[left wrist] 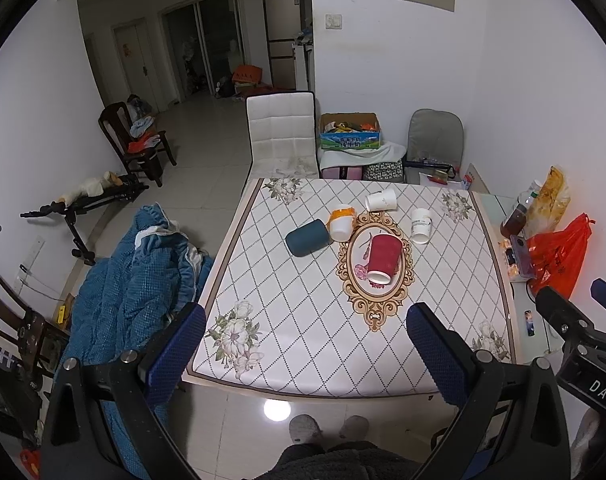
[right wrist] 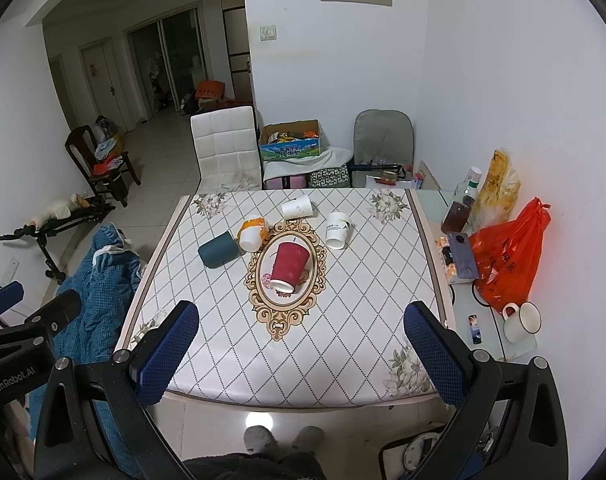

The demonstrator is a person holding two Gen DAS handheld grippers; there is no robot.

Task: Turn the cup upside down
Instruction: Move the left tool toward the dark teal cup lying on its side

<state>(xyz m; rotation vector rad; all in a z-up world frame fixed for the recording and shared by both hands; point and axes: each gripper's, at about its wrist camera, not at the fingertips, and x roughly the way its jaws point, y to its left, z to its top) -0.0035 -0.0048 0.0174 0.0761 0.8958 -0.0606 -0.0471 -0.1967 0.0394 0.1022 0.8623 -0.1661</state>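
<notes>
A white padded chair (right wrist: 227,148) is standing at the far edge of the table (right wrist: 343,320), and a cardboard box (right wrist: 291,140) is sitting just beside it on a pile of bags. An orange plastic bag (right wrist: 507,260) is lying on the glass side table (right wrist: 523,344) at the right, with a white mug (right wrist: 521,322) near it and a phone (right wrist: 463,256) leaning beside it. A blue quilt (left wrist: 135,280) is hanging at the left of the table, and a dark wooden chair (left wrist: 139,144) is standing farther back on the tiled floor.

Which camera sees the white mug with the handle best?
The right wrist view. There the white mug shows whole, handle and dark rim, standing on the glass side table near the orange bag. The left wrist view does not show it: the right tool crosses that corner of the picture.
</notes>
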